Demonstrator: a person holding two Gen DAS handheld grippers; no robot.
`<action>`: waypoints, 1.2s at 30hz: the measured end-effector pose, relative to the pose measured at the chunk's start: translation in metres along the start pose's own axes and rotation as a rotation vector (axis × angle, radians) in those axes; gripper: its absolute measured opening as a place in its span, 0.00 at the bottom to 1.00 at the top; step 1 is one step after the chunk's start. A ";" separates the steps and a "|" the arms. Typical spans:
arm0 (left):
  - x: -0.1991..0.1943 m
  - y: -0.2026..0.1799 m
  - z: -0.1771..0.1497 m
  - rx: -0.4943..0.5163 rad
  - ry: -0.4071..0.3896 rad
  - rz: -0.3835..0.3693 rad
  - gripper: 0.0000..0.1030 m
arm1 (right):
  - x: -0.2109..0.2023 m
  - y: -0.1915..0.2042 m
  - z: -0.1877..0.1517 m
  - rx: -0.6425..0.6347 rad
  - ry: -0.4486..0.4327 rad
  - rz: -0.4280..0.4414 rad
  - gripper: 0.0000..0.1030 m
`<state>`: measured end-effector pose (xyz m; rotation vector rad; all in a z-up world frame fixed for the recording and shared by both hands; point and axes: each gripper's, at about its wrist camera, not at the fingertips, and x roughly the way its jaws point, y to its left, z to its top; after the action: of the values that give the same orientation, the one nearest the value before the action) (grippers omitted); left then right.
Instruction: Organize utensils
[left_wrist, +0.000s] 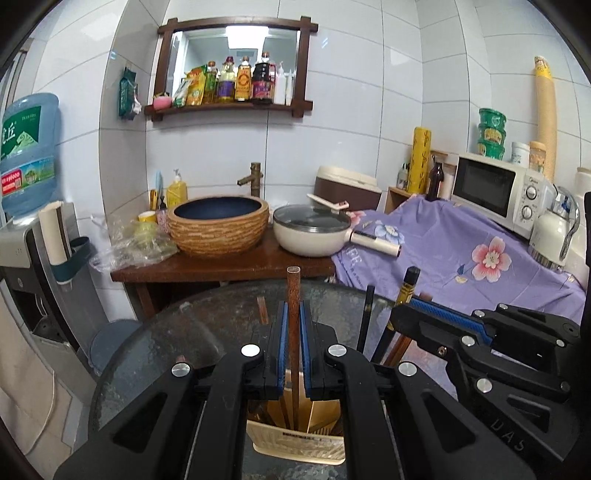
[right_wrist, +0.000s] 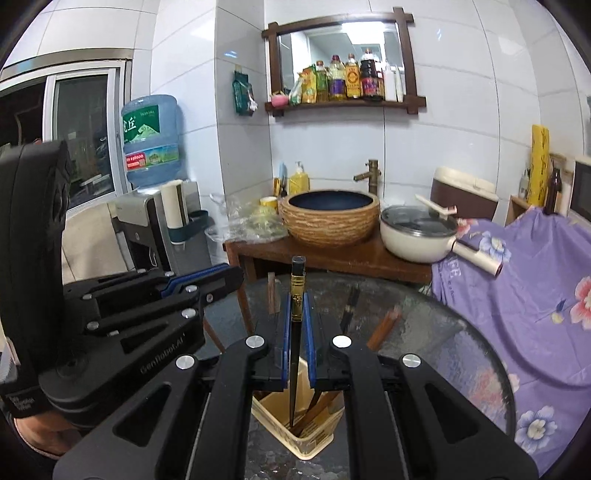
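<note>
1. White-tiled kitchen wall forms the background; a round glass counter (left_wrist: 192, 332) fills the foreground of both wrist views.
2. Far left: a water dispenser bottle (left_wrist: 29, 155), blue, stands inverted on its machine.
3. Left of centre: a wooden washstand (left_wrist: 221, 264) carries a ribbed basin (left_wrist: 218, 225) with a brass tap (left_wrist: 255, 179) behind it, a yellow soap bottle (left_wrist: 176, 190) beside it, and a cream lidded pan (left_wrist: 314, 230) to its right.
4. Above the basin: a dark-framed mirror shelf (left_wrist: 236, 62) holds sauce and oil bottles.
5. Left claw (left_wrist: 293, 332): its blue pads are clamped on a brown wooden chopstick (left_wrist: 293, 295), held nearly upright with its lower end inside the cream utensil holder (left_wrist: 299, 443).
6. The utensil holder stands on the glass counter directly beneath both claws and already contains several chopsticks.
7. Right claw (right_wrist: 297, 325): closed on a black chopstick (right_wrist: 296, 332) with a gold-banded top, its tip pointing down into the utensil holder.
8. Loose chopsticks (right_wrist: 384, 328) lie on the glass just beyond the right claw.
9. Right: a purple floral cloth (left_wrist: 461, 251) covers a surface bearing a white microwave (left_wrist: 495, 188).
</note>
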<state>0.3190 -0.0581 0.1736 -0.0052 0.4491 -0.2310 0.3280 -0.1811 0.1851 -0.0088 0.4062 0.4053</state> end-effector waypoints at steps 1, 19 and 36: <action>0.004 0.001 -0.005 -0.003 0.013 -0.002 0.06 | 0.004 -0.001 -0.005 0.001 0.009 -0.004 0.07; 0.010 0.010 -0.042 -0.016 0.022 0.009 0.47 | 0.003 -0.010 -0.037 0.011 -0.015 -0.039 0.43; -0.083 0.045 -0.134 -0.067 -0.073 0.106 0.94 | -0.090 0.005 -0.118 -0.059 -0.155 -0.121 0.94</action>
<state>0.1986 0.0098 0.0856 -0.0551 0.3829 -0.1112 0.2050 -0.2213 0.1113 -0.0591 0.2393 0.2958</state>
